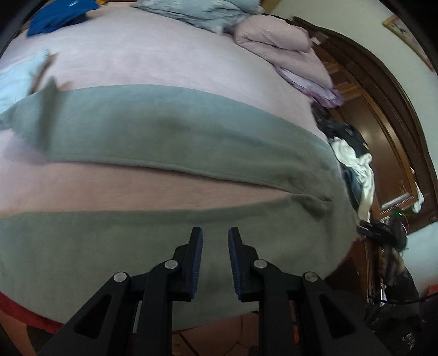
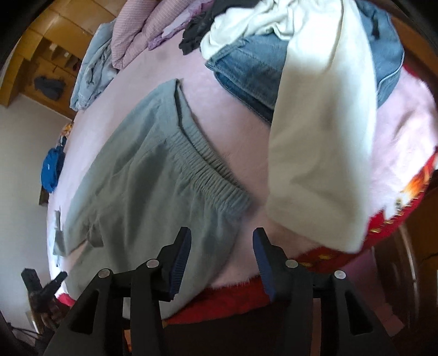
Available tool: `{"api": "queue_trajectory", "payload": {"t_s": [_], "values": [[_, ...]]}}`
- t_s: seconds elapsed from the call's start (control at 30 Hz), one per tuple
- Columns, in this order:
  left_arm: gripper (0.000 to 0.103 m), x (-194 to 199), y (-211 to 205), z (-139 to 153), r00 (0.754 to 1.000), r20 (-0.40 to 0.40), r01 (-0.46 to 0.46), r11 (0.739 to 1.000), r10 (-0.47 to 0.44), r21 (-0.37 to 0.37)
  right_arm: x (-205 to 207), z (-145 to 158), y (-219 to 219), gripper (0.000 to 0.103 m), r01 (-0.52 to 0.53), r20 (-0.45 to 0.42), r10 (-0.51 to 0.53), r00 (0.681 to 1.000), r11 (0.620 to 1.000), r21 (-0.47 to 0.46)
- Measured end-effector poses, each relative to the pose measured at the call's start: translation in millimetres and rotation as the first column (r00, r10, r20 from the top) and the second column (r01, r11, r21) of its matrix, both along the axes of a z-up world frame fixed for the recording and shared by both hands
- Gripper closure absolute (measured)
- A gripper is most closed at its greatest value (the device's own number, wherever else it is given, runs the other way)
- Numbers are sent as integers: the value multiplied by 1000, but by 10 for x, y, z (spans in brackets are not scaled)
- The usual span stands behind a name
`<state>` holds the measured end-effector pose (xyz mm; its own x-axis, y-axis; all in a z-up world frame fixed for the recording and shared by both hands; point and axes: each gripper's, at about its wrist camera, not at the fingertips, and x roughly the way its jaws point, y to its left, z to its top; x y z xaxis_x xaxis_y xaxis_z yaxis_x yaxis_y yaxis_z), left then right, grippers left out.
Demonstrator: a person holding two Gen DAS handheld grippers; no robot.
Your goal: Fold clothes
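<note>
Grey-green sweatpants lie spread flat on the pink bed, both legs stretched out with a strip of bedsheet between them. My left gripper is open and empty, hovering over the near leg. In the right wrist view the sweatpants show their elastic waistband. My right gripper is open and empty, over the waist end near the bed's edge. The left gripper shows at the lower left there.
A pile of unfolded clothes sits beyond the waistband: jeans, a white garment, dark items. Folded pink bedding and a light blue garment lie at the far side. A blue garment lies in the far corner. A red blanket edge hangs below.
</note>
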<state>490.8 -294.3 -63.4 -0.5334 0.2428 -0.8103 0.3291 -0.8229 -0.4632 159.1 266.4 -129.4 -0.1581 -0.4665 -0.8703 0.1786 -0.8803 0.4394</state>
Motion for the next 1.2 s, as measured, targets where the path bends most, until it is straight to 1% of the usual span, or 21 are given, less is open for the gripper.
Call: {"api": "queue_trajectory", "payload": {"t_s": [0.17, 0.2, 0.27, 0.33, 0.37, 0.43, 0.47, 0.57, 0.63, 0.7, 0.73, 0.77, 0.8, 0.83, 0.93, 0.97, 1.0, 1.03, 1.1, 1.17, 1.2], "values": [[87, 110, 125, 87, 1000, 2, 26, 1000, -26, -10, -151, -241, -62, 54, 56, 36, -54, 998, 996, -68], [87, -6, 137, 86, 1000, 2, 26, 1000, -26, -10, -170, -246, -82, 64, 56, 21, -54, 998, 996, -70], [87, -169, 161, 88, 1000, 2, 24, 1000, -24, -11, -158, -188, -122, 92, 38, -17, -38, 999, 999, -18], [87, -196, 157, 103, 1000, 2, 17, 1000, -17, -14, -83, -67, -131, 92, 20, -59, -19, 998, 1000, 8], [87, -187, 143, 110, 1000, 3, 14, 1000, -14, -14, 4, 82, -109, 93, 19, -117, -14, 993, 999, 44], [87, -192, 154, 93, 1000, 6, 9, 1000, -9, -17, 135, 318, -42, 93, 32, -194, -14, 981, 995, 91], [87, -229, 158, 71, 1000, 8, 8, 1000, -8, -17, 193, 439, 22, 93, 46, -210, -21, 977, 992, 117], [87, -251, 148, 53, 1000, 11, 9, 1000, -9, -13, 309, 571, 228, 93, 58, -184, -30, 983, 987, 151], [87, -260, 145, 38, 1000, 11, 9, 1000, -8, -10, 409, 543, 234, 93, 52, -197, -6, 980, 972, 230], [87, -266, 153, 13, 1000, 16, 3, 1000, -3, -2, 408, 434, 214, 93, 47, -177, 5, 984, 956, 291], [87, -263, 151, 4, 1000, 15, 3, 1000, -3, 5, 407, 379, 205, 93, 45, -166, 10, 986, 946, 321], [87, -261, 148, -5, 1000, 15, 3, 1000, -3, 11, 409, 244, 172, 91, 19, -115, 22, 993, 939, 343], [87, -258, 151, -6, 1000, 17, 5, 1000, -5, 11, 410, 128, 133, 87, -17, -61, 43, 997, 930, 367], [87, -255, 154, -7, 1000, 19, 7, 1000, -7, 10, 411, 14, 94, 86, -56, -6, 63, 998, 920, 388], [86, -255, 173, 3, 1000, 27, 15, 1000, -15, 3, 473, 202, 216, 72, -6, -85, 38, 996, 939, 344], [85, -284, 195, 5, 999, 25, 34, 999, -34, -4, 484, 313, 274, 60, 18, -122, 23, 992, 947, 321], [84, -315, 217, 8, 998, 24, 53, 999, -53, -10, 496, 423, 331, 56, 40, -159, 8, 987, 954, 296], [83, -345, 239, 10, 997, 22, 72, 997, -72, -16, 507, 534, 389, 55, 62, -196, -8, 981, 961, 271], [82, -478, 379, -10, 988, 34, 153, 988, -152, -30, 472, 663, 262, 52, 16, -225, 65, 972, 940, 340], [81, -632, 569, -33, 966, 44, 257, 965, -255, -54, 449, 706, 180, 52, -16, -215, 99, 972, 933, 361], [79, -703, 667, -53, 953, 57, 302, 950, -298, -78, 409, 683, 163, 52, -37, -172, 108, 979, 927, 372]]}}
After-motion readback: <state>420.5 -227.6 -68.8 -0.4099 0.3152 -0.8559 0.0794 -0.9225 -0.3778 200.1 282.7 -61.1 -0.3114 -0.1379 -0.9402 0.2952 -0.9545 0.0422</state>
